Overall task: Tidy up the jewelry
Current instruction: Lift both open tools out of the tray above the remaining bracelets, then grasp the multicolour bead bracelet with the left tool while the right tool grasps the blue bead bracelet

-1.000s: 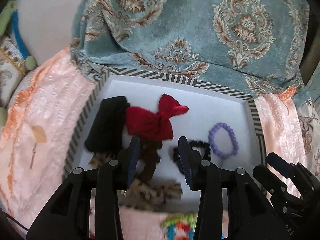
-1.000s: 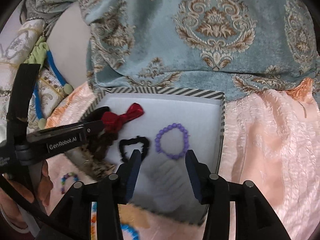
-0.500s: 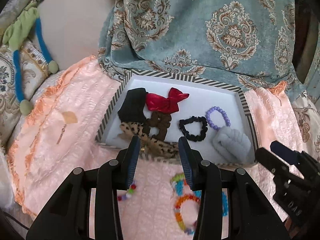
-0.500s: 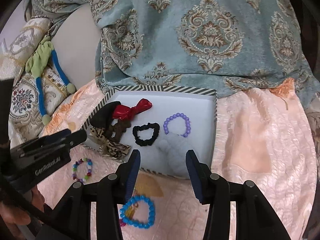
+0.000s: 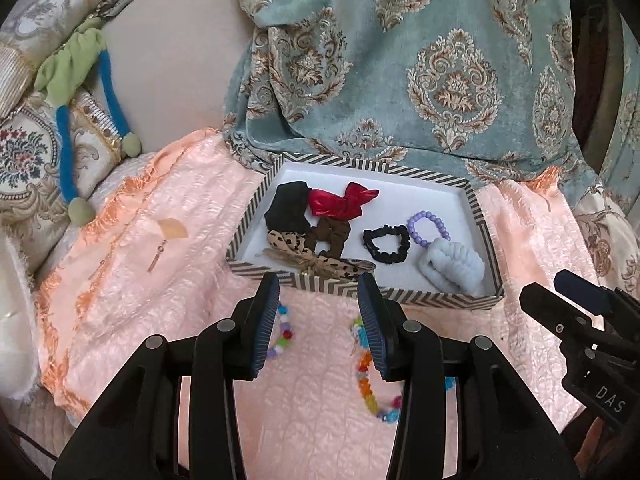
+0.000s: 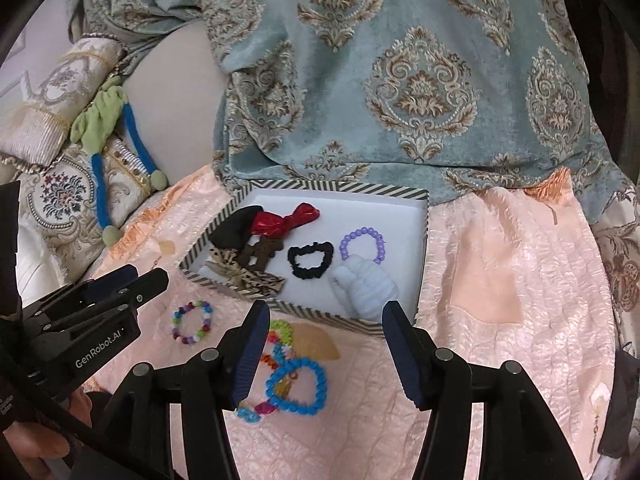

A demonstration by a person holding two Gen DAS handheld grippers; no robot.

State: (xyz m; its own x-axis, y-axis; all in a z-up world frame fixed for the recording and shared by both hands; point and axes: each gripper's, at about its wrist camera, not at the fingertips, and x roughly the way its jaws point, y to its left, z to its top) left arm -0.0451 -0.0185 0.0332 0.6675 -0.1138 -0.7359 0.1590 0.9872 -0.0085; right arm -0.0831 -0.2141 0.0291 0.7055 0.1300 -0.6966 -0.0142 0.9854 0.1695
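A striped-rim white tray (image 5: 478, 200) (image 6: 424, 236) on the pink bedspread holds a red bow (image 5: 340, 202), black and brown scrunchies, a leopard bow (image 5: 320, 262), a purple bead bracelet (image 6: 362, 244) and a pale blue scrunchie (image 6: 370, 288). In front of the tray lie a multicolour bead bracelet (image 6: 192, 322), a blue bead bracelet (image 6: 298, 386) and a rainbow bead bracelet (image 5: 370, 376). My left gripper (image 5: 318, 324) is open and empty above these beads. My right gripper (image 6: 324, 356) is open and empty, near the tray's front edge.
A teal patterned cloth (image 5: 420, 60) hangs behind the tray. Embroidered cushions and a green and blue fabric tie (image 5: 76, 92) lie at the left. A gold fan earring (image 5: 168, 236) lies left of the tray; another gold fan piece (image 6: 316, 344) lies by the blue bracelet.
Both grippers have pulled back and up from the tray. The pale blue scrunchie now lies in the tray and the bead bracelets in front have come into view.
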